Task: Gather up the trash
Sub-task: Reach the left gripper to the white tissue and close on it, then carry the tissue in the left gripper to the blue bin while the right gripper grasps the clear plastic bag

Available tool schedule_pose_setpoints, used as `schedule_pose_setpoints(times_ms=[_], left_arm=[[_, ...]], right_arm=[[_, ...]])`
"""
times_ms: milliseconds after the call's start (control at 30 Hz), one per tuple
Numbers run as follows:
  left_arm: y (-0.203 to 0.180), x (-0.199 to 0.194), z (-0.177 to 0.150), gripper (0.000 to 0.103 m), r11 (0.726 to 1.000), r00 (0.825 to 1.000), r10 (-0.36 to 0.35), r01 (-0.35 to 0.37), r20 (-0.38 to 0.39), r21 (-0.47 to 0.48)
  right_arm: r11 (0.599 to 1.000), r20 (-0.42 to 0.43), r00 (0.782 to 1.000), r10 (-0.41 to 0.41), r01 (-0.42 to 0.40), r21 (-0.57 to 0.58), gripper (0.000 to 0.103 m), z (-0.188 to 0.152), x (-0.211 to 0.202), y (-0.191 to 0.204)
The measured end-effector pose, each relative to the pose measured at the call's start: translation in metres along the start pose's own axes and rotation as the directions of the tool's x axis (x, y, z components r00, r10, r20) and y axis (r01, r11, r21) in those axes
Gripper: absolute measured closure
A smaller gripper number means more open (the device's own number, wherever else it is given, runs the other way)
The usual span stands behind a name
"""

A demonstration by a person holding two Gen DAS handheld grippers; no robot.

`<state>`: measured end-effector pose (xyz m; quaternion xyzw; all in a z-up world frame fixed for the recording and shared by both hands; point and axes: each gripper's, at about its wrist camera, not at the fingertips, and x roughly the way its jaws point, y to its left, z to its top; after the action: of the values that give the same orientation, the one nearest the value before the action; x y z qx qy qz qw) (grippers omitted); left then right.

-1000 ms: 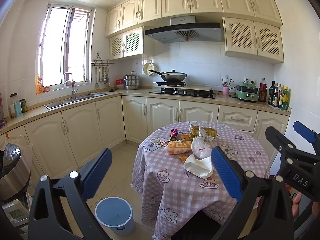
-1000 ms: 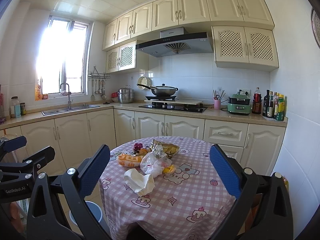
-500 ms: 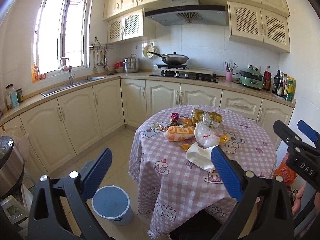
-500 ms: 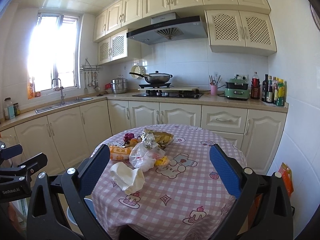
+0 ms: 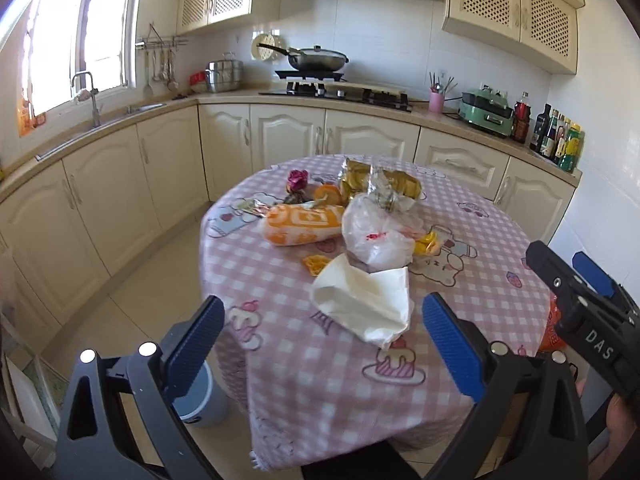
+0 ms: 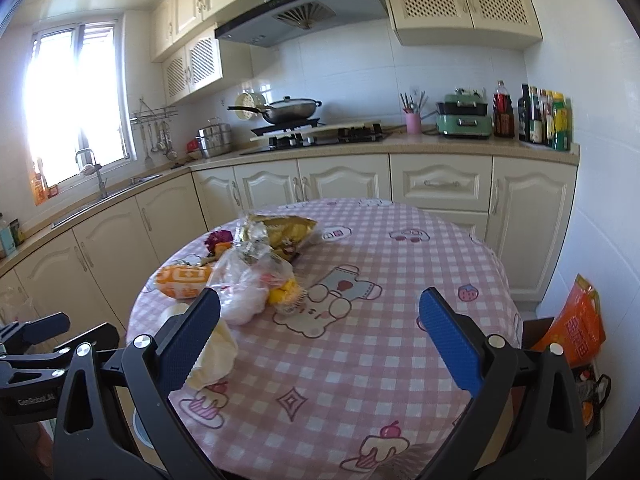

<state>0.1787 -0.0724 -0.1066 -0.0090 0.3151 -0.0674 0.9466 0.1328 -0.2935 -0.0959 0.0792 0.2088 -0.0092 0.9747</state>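
Note:
Trash lies on the round table [image 5: 304, 376] with a pink checked cloth: a crumpled white paper bag [image 5: 366, 300], a clear plastic bag [image 5: 374, 236], an orange-and-white wrapper [image 5: 302, 225], a gold snack bag [image 5: 382, 184], yellow scraps [image 5: 426, 242] and a wilted rose [image 5: 297, 179]. My left gripper [image 5: 324, 336] is open, hovering just short of the white paper bag. My right gripper [image 6: 320, 332] is open above the table [image 6: 360, 360], with the plastic bag [image 6: 248, 288] by its left finger. A light blue bin [image 5: 200, 400] stands on the floor left of the table.
Cream cabinets and a counter curve behind the table, with a sink [image 5: 100, 120], a wok on the stove [image 5: 316, 60] and bottles [image 5: 556, 136] at the right. An orange bag [image 6: 576, 320] leans on the floor right of the table.
Both grippers have moved forward and down toward the table; the trash now looks much nearer. Both stay open and hold nothing.

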Motion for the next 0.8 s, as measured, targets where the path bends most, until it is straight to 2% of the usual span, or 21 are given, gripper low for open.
schedule_pose_setpoints(times_ms=[133, 167, 200, 367, 433, 600, 700, 800], left_arm=[[-0.010, 0.041, 0.002, 0.006, 1.000, 0.998, -0.015, 0.014, -0.061, -0.023], [-0.012, 0.048, 0.001, 0.011, 1.000, 0.998, -0.010, 0.008, -0.068, -0.025], [-0.015, 0.058, 0.001, 0.021, 1.000, 0.997, -0.008, 0.006, -0.082, -0.024], [-0.014, 0.090, -0.001, 0.045, 0.998, 0.989, -0.045, 0.039, -0.138, -0.051], [-0.012, 0.097, -0.002, 0.057, 0.997, 0.987, -0.058, 0.050, -0.148, -0.055], [-0.002, 0.095, -0.002, 0.078, 0.994, 0.989, -0.092, 0.084, -0.116, -0.074], [0.006, 0.085, 0.001, 0.086, 0.989, 0.989, -0.122, 0.114, -0.081, -0.097], [0.017, 0.074, 0.006, 0.088, 0.987, 0.991, -0.125, 0.120, -0.039, -0.110]], right_arm=[[1.000, -0.035, 0.999, -0.010, 0.011, 0.024, 0.007, -0.004, 0.022, -0.014], [1.000, -0.044, 0.999, -0.010, 0.011, 0.029, 0.007, -0.004, 0.027, -0.016], [0.999, -0.058, 0.998, -0.009, 0.011, 0.031, 0.007, -0.006, 0.033, -0.018], [0.999, -0.108, 0.994, 0.020, -0.015, 0.043, 0.007, -0.008, 0.058, -0.021], [0.998, -0.130, 0.991, 0.037, -0.030, 0.050, 0.007, -0.008, 0.067, -0.019], [0.995, -0.172, 0.981, 0.092, -0.083, 0.060, 0.007, -0.005, 0.087, -0.008], [0.994, -0.186, 0.976, 0.112, -0.107, 0.037, 0.007, -0.001, 0.095, 0.005], [0.990, -0.213, 0.967, 0.140, -0.138, 0.025, 0.007, 0.001, 0.104, 0.020]])
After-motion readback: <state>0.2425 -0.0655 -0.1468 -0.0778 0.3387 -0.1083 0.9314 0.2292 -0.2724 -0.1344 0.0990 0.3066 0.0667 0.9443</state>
